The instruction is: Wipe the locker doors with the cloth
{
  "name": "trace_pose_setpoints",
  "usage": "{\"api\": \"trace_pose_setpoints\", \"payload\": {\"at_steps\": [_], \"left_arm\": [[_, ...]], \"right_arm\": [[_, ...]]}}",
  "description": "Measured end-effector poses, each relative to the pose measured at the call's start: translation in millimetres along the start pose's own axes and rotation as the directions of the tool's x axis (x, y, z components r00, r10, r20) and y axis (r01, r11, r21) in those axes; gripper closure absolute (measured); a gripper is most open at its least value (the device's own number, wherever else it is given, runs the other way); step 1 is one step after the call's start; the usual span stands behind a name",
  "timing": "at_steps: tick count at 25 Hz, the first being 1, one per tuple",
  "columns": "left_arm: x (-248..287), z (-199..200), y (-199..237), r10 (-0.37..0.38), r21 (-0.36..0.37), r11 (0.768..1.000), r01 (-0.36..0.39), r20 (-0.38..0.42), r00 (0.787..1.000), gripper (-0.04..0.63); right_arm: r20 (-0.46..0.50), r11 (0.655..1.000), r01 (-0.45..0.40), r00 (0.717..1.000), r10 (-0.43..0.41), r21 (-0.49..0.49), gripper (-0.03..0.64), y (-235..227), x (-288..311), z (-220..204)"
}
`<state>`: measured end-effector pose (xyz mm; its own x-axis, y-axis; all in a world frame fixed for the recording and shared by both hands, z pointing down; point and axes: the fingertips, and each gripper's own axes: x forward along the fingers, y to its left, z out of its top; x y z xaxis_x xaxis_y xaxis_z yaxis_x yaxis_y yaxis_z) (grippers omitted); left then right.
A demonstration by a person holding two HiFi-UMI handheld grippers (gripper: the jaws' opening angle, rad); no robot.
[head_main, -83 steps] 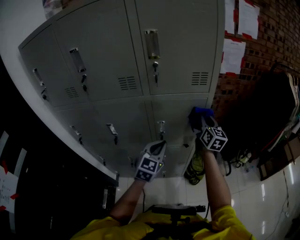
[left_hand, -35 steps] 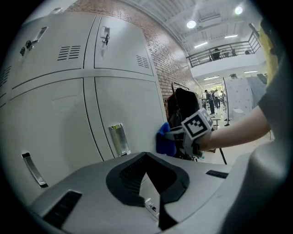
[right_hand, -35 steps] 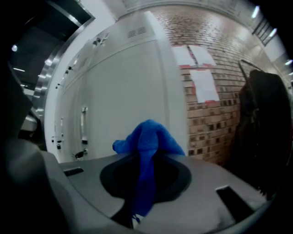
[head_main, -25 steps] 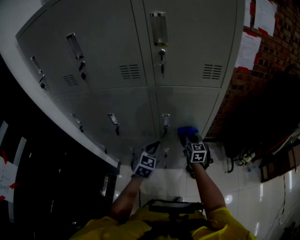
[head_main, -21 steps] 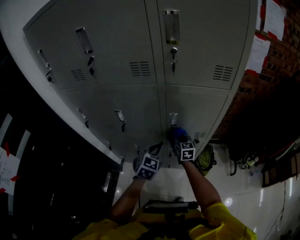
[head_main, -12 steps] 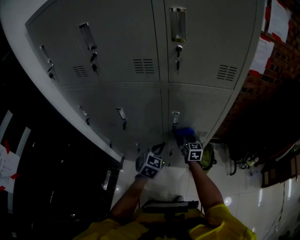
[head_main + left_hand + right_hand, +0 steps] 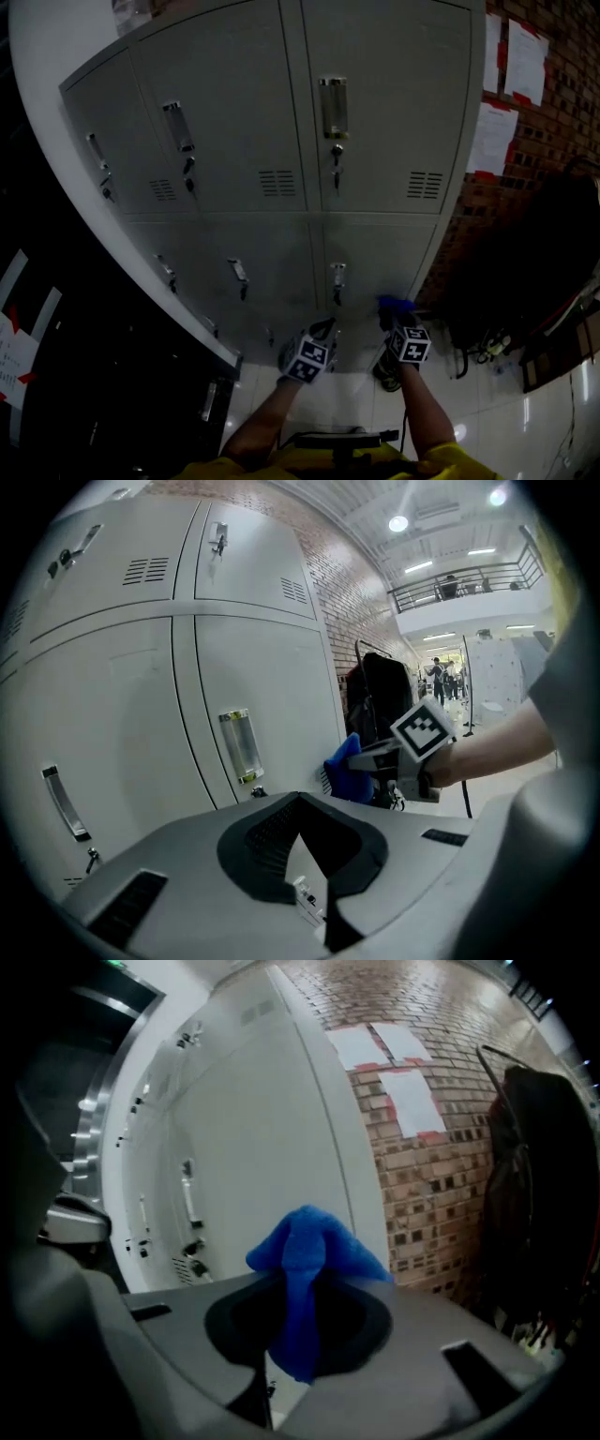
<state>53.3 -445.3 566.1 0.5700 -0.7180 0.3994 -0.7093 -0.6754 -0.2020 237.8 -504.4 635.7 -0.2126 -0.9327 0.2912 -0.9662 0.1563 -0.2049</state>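
Note:
Grey locker doors fill the head view; the lower right door point(image 7: 375, 248) has a handle point(image 7: 337, 277). My right gripper point(image 7: 392, 315) is shut on a blue cloth point(image 7: 394, 304), which is pressed low on that door near its right edge. In the right gripper view the cloth point(image 7: 305, 1241) bunches out of the jaws of the right gripper point(image 7: 298, 1288) toward the door point(image 7: 253, 1147). My left gripper point(image 7: 322, 330) hovers just left of it, shut and holding nothing. The left gripper view shows the left gripper point(image 7: 298, 808), the cloth point(image 7: 347, 771) and the lower door's handle point(image 7: 239, 745).
A brick wall point(image 7: 544, 122) with paper sheets point(image 7: 494, 139) stands right of the lockers. A dark coat or bag point(image 7: 534, 272) hangs there above a glossy tiled floor point(image 7: 525, 412). A yellow-green item point(image 7: 384, 370) lies at the locker's foot. A dark cabinet point(image 7: 112, 403) is at left.
The right gripper carried the cloth left to the lower door's handle, then back right toward the door's right edge. The left gripper stayed beside it. The head view shifted.

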Motion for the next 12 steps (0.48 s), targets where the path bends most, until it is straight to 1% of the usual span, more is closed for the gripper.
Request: {"api": "trace_pose_setpoints", "payload": {"at_steps": [2,3,5,7,9,10,12], "left_arm": [[-15,-2,-2,-0.004,-0.014,1.0,0.004,-0.002,1.0,0.592],[-23,-2,-3,-0.007,-0.026,1.0,0.007,0.001,1.0,0.592],[-38,-3,-5,-0.003,-0.03,1.0,0.003,0.014,1.0,0.592],[-50,-7,-7,-0.004,-0.02,1.0,0.004,0.023,1.0,0.592],[-62,-14,-12,-0.017,-0.016,1.0,0.018,0.027,0.999,0.593],[-69,-18,-14,-0.022,-0.016,1.0,0.023,0.028,0.999,0.592],[-83,-28,-19,-0.035,-0.011,0.999,0.035,0.019,0.999,0.592]], "right_arm": [[0.079,0.994,-0.068,0.994,0.074,-0.084,0.552,44,-47,22],[0.114,0.988,-0.087,0.988,0.101,-0.125,0.552,65,-72,30],[0.15,0.981,-0.085,0.982,0.112,-0.173,0.551,96,-110,32],[0.144,0.982,-0.06,0.986,0.087,-0.179,0.551,109,-128,20],[0.127,0.989,-0.05,0.99,0.068,-0.139,0.551,112,-137,6],[0.122,0.991,-0.051,0.99,0.066,-0.123,0.551,116,-142,1],[0.136,0.99,-0.051,0.988,0.069,-0.131,0.552,130,-159,-1]]}}
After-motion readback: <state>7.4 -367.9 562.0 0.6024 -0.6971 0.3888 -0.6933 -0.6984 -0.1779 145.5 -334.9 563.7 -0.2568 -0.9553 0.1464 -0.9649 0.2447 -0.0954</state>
